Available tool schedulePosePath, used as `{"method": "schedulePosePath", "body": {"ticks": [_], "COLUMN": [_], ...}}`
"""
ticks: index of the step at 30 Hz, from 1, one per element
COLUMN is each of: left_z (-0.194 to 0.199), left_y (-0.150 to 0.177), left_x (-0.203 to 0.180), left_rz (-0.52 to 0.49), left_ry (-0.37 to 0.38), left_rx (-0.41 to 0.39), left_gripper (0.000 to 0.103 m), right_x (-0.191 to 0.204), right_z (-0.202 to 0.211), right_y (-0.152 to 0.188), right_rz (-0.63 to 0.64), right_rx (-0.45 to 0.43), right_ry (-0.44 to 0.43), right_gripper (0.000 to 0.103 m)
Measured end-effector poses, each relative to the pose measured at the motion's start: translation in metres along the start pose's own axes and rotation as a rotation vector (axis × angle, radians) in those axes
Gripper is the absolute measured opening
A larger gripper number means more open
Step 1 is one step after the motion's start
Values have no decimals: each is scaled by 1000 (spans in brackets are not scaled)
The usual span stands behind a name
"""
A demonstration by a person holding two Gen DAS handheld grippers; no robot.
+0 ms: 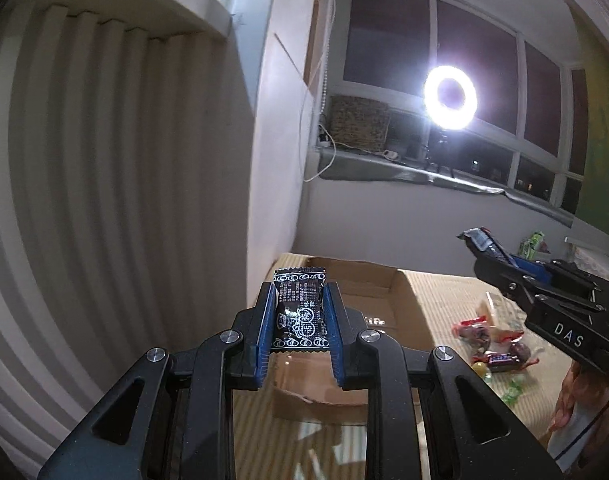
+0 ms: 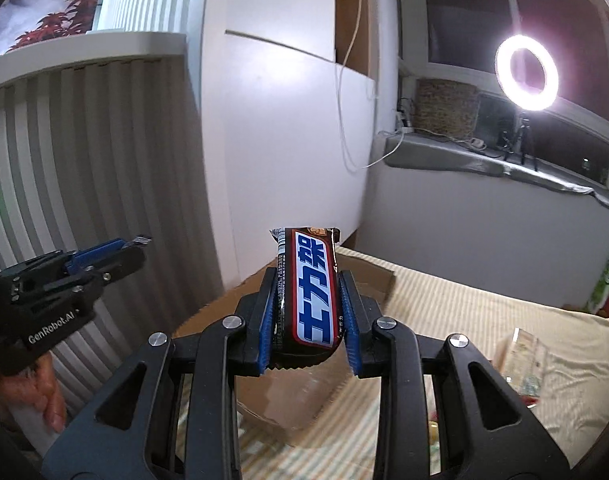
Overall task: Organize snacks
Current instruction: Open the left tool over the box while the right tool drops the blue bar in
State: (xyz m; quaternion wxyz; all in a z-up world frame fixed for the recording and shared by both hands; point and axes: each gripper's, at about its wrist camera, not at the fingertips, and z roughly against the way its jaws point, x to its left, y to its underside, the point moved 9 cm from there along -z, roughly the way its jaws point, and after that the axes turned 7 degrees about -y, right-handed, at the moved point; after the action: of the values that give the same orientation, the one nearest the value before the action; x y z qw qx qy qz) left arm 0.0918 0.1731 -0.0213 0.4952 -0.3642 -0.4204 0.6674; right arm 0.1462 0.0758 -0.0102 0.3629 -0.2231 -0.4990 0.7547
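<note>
Left tongs point(image 1: 300, 312) pinch a black white-printed candy packet point(image 1: 300, 308) — right tongs point(image 2: 309, 312) pinch a brown, blue-lettered chocolate bar point(image 2: 310, 288).

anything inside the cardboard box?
The cardboard box shows bare floor, with a faint pale patch I can't identify. The left gripper and its black packet cover the near-left part.

We're in a home, a bedroom by the look of it: a bed under a striped cover point(image 2: 484, 312) fills the near right, beside a white wardrobe point(image 2: 288, 140) on the left. At the far side a dark window point(image 1: 476, 60) has a ring light point(image 1: 450, 98) and a woven basket point(image 1: 358, 122) on its sill.
</note>
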Motion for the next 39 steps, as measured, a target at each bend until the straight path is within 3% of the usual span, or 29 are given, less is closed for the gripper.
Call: {"method": "schedulePosePath", "body": {"ticks": [15,17,18,20,22,24,31,39], "left_z": [-66,-76,-78,-83,-85,-79,-56,-25], "left_y": [24,28,30,32,29,27,22,11], "left_x": [-30,-31,-31,-29,-25,-19,6,45], "left_rz": [-40,-44,-49,-47,-28,-10,7,48], "left_ry": [58,58,59,48,36,29,-22,-114], "left_rx": [109,128,137,147,144,123,98,60], "left_gripper": [22,23,23,32,51,62,66,73], "right_x": [-17,-25,-29,-37,-43,-48,-40,-2], "right_z": [-72,-83,-84,-84,-83,-78,-55,-34], "right_y": [58,58,58,59,59,58,57,51], "right_rz": [-73,-91,-94,-102,-116,-120,-114,-71], "right_rx": [143,149,152,142,134,120,104,74], "right_ry": [-36,-42,-43,-31,-33,-23,-18,-61], "right_gripper": [30,35,42,46,46,46,46,46]}}
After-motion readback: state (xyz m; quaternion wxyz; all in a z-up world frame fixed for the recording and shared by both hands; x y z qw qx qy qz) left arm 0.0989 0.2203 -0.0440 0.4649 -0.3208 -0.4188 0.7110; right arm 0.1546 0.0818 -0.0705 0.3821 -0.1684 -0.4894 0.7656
